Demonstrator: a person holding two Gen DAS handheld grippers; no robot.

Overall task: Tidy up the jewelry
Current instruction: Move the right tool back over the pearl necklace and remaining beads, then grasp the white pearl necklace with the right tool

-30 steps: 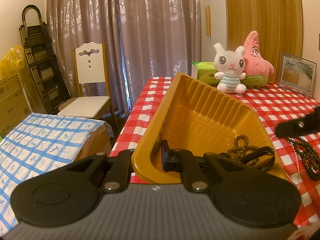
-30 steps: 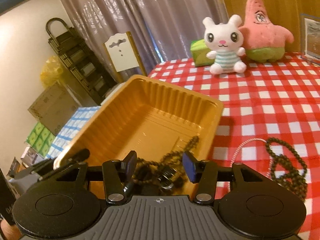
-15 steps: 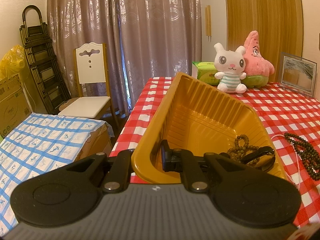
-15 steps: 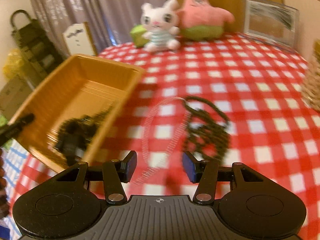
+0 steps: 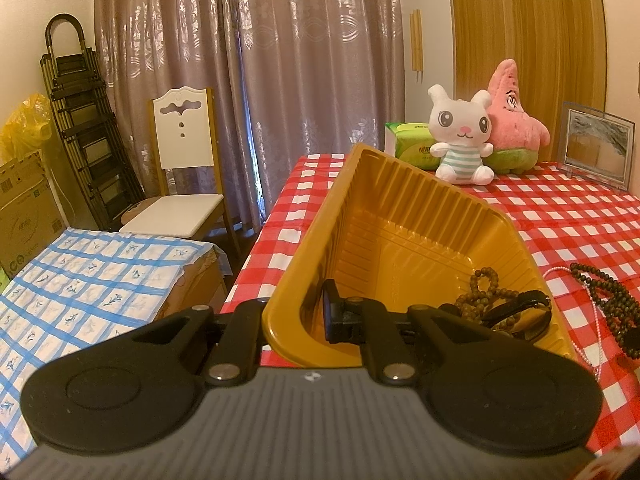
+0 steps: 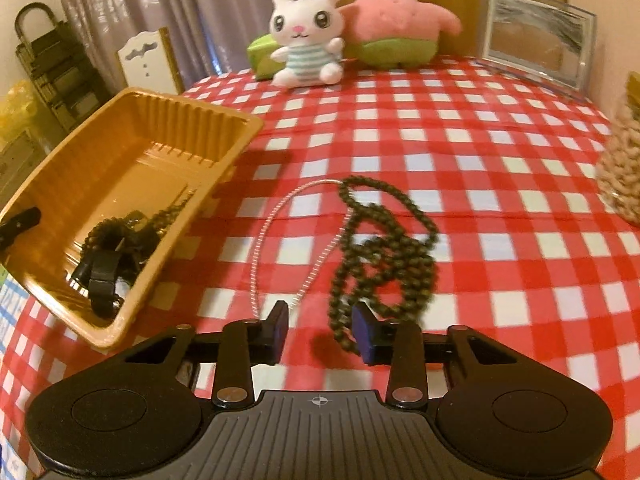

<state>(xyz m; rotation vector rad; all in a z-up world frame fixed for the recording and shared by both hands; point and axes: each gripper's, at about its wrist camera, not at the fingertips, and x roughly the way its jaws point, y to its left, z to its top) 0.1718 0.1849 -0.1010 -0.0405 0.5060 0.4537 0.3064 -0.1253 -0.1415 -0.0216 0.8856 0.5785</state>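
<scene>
My left gripper [image 5: 298, 322] is shut on the near rim of the orange plastic tray [image 5: 404, 216], one finger inside and one outside. The tray holds a brown bead bracelet [image 5: 478, 292] and a black hair clip [image 5: 516, 310]; both also show in the right wrist view [image 6: 108, 264]. My right gripper [image 6: 320, 328] is open and empty, low over the checked tablecloth. Just ahead of it lie a dark bead necklace [image 6: 380, 248] and a thin white pearl strand [image 6: 272, 228], tangled side by side. The tray [image 6: 120, 152] is to their left.
A white bunny plush [image 6: 306, 36], a pink star plush [image 6: 394, 16], a green tissue pack [image 5: 412, 148] and a picture frame [image 6: 536, 40] stand at the table's back. A woven object [image 6: 620, 168] is at the right edge. A chair [image 5: 184, 176] stands left of the table.
My right gripper has left the tray, where the clip and bracelet now lie, swung right and come down close behind the necklaces. The left gripper has kept its hold on the tray.
</scene>
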